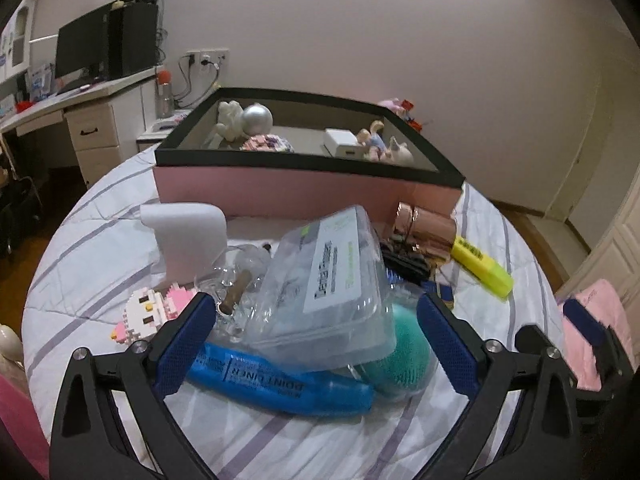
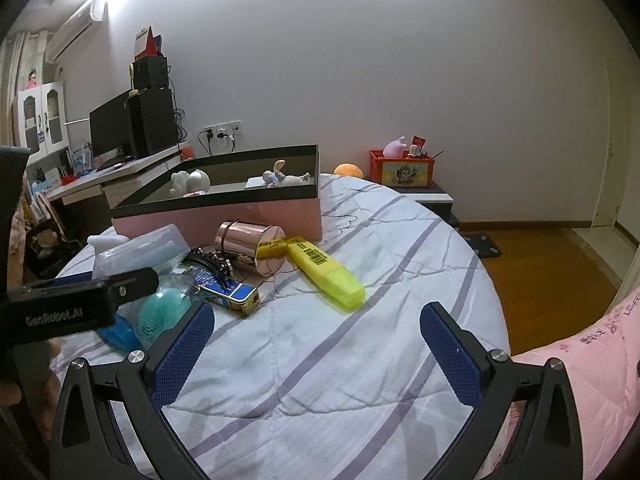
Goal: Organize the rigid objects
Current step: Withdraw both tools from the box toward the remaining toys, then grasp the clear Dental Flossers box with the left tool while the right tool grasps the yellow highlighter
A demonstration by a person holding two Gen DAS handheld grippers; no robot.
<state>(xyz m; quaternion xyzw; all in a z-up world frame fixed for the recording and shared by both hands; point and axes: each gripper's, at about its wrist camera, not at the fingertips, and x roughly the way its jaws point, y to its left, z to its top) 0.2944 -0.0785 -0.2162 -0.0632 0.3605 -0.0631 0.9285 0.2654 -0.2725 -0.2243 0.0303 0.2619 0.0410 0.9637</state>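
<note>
Pink-walled box (image 1: 304, 192) sits far on the bed (image 2: 320, 360), collecting sorted pieces. Clear plastic case (image 1: 328, 280) tops the unsorted heap before it. Left tool (image 1: 312, 328) spread around that case; right tool (image 2: 316, 340) spread, empty, near yellow highlighter (image 2: 326, 272).

Blue marker (image 1: 280, 380): upper side hidden under clear plastic case (image 1: 324, 280). Teal brush (image 1: 408, 344): partly covered. Black items beside copper cylinder (image 1: 428, 228): blurred, unidentifiable.
</note>
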